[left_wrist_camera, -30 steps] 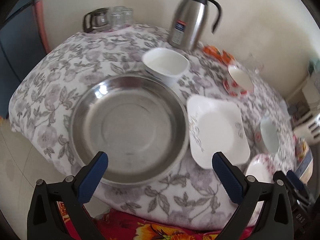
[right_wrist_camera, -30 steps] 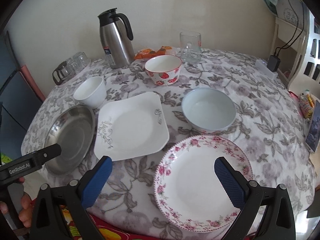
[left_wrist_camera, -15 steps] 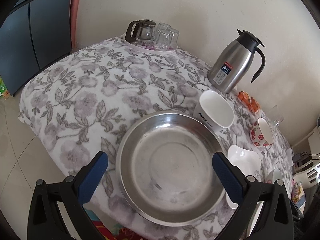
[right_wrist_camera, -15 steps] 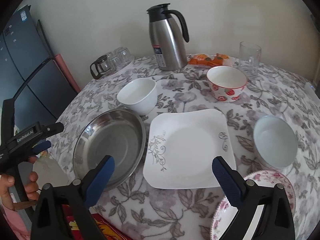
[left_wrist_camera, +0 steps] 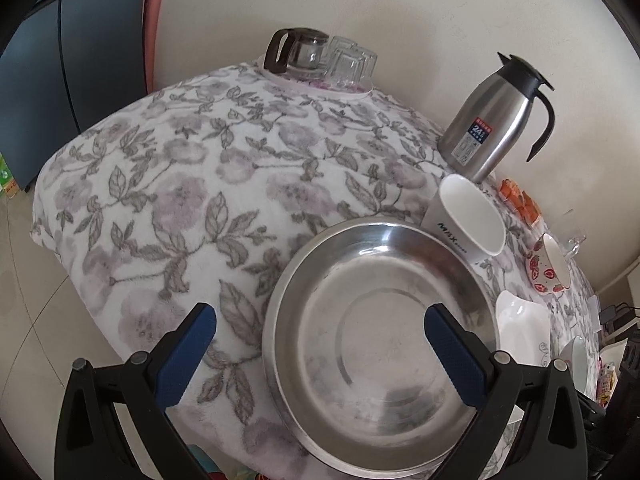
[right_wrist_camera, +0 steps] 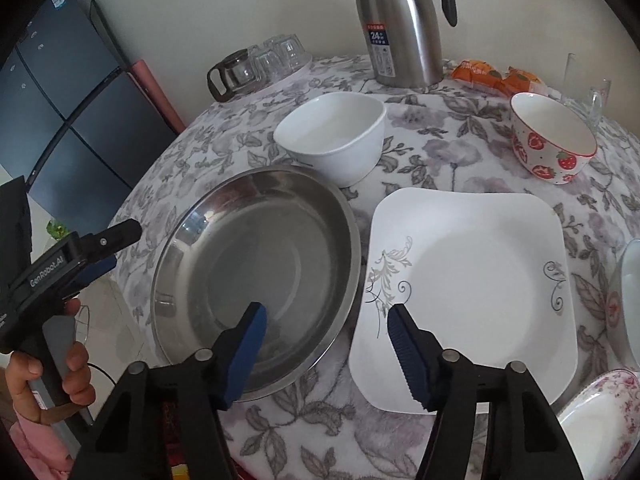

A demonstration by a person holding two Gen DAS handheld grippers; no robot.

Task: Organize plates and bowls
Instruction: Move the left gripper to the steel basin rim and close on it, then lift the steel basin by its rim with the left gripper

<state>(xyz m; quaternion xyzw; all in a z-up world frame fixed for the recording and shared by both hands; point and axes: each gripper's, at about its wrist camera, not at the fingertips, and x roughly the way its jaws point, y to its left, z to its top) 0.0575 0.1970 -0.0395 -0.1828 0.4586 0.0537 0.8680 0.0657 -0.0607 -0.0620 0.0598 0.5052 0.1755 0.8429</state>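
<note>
A wide steel basin (right_wrist_camera: 256,268) sits at the table's near left; it fills the lower right of the left wrist view (left_wrist_camera: 380,344). To its right lies a square white plate (right_wrist_camera: 468,280), with a white square bowl (right_wrist_camera: 332,140) behind the basin and a strawberry bowl (right_wrist_camera: 554,144) at far right. My right gripper (right_wrist_camera: 324,324) is open, empty, with the basin's right rim between its fingers. My left gripper (left_wrist_camera: 320,328) is open and empty over the basin's left rim, also seen from the right wrist view (right_wrist_camera: 104,248).
A steel thermos (right_wrist_camera: 400,20) stands at the back. A glass pot with upturned glasses (right_wrist_camera: 260,64) sits at the back left. Orange packets (right_wrist_camera: 496,74) and a glass mug (right_wrist_camera: 588,92) are at the back right. A pale bowl (right_wrist_camera: 630,276) and a rose-rimmed plate (right_wrist_camera: 600,412) lie at the right edge.
My right gripper has swung left and closer, from over the rose plate to the basin's right rim, and its fingers have narrowed. My left gripper has shifted left to the basin's left rim.
</note>
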